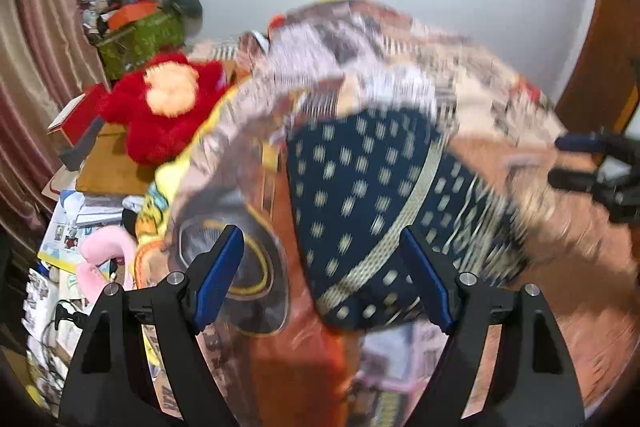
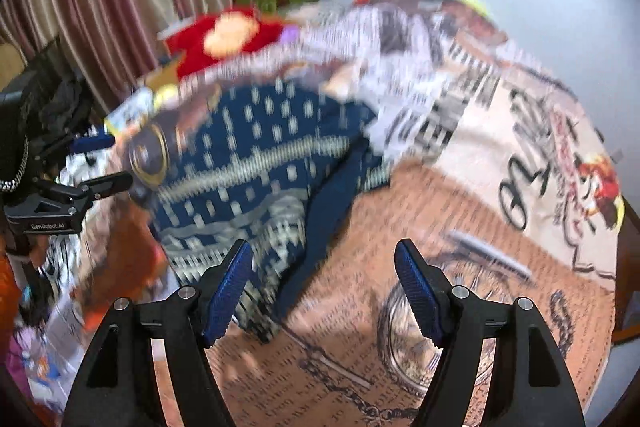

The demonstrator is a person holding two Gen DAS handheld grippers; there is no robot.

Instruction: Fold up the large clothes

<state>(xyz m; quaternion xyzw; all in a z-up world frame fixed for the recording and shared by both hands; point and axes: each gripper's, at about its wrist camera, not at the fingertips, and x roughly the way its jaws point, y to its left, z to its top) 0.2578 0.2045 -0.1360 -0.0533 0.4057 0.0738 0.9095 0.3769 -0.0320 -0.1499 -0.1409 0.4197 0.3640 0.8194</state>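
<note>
A navy garment with pale dashes and a cream band (image 1: pixel 372 195) lies crumpled on a printed bedsheet (image 1: pixel 560 267); it also shows in the right wrist view (image 2: pixel 256 167). A white and grey patterned cloth (image 1: pixel 320 67) lies bunched behind it, seen too in the right wrist view (image 2: pixel 400 43). My left gripper (image 1: pixel 322 275) is open and empty just above the garment's near end. My right gripper (image 2: pixel 323 287) is open and empty over the sheet (image 2: pixel 440 227), beside the garment's right edge. Each gripper shows in the other's view: the right one (image 1: pixel 576 161), the left one (image 2: pixel 102 161). Both views are motion-blurred.
A red plush toy (image 1: pixel 160 111) lies on a wooden table (image 1: pixel 108 163) at the left, with a green box (image 1: pixel 140 39) piled with clutter behind it. Pink curtains (image 1: pixel 32 67) hang on the left. Papers and a pink toy (image 1: pixel 104 259) lie below the table. A wooden door (image 1: pixel 600 39) stands right.
</note>
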